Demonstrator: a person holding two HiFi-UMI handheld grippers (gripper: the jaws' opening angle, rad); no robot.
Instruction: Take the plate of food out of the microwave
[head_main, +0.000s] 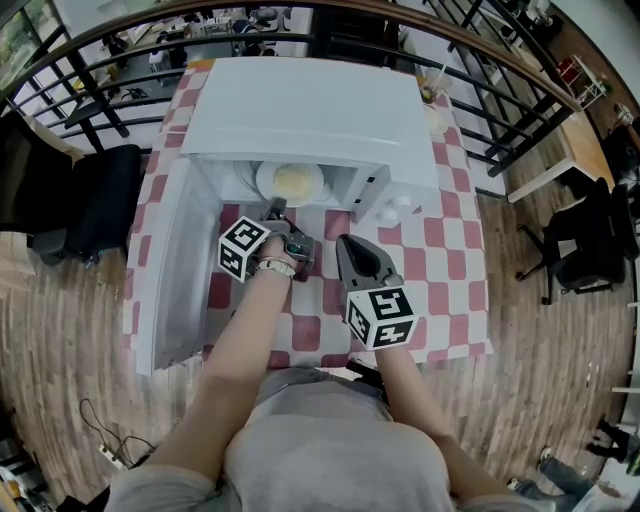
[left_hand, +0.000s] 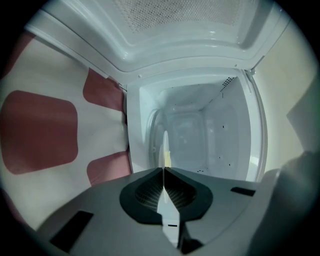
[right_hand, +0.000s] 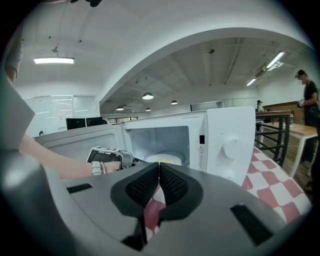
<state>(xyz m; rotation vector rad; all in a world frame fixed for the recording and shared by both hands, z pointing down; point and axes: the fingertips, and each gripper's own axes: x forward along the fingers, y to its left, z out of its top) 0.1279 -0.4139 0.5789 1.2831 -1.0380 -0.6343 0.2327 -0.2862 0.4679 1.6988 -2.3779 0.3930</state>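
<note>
White round plate of yellow food (head_main: 290, 183) inside open white microwave (head_main: 310, 110), near rim clamped between left gripper (head_main: 277, 212) jaws. Right gripper (head_main: 345, 245) jaws together on nothing, above red-checked surface (head_main: 440, 260). Looks like grasp step complete; next calls for level, straight pull outward, clear of the doorway, without tilting.
</note>
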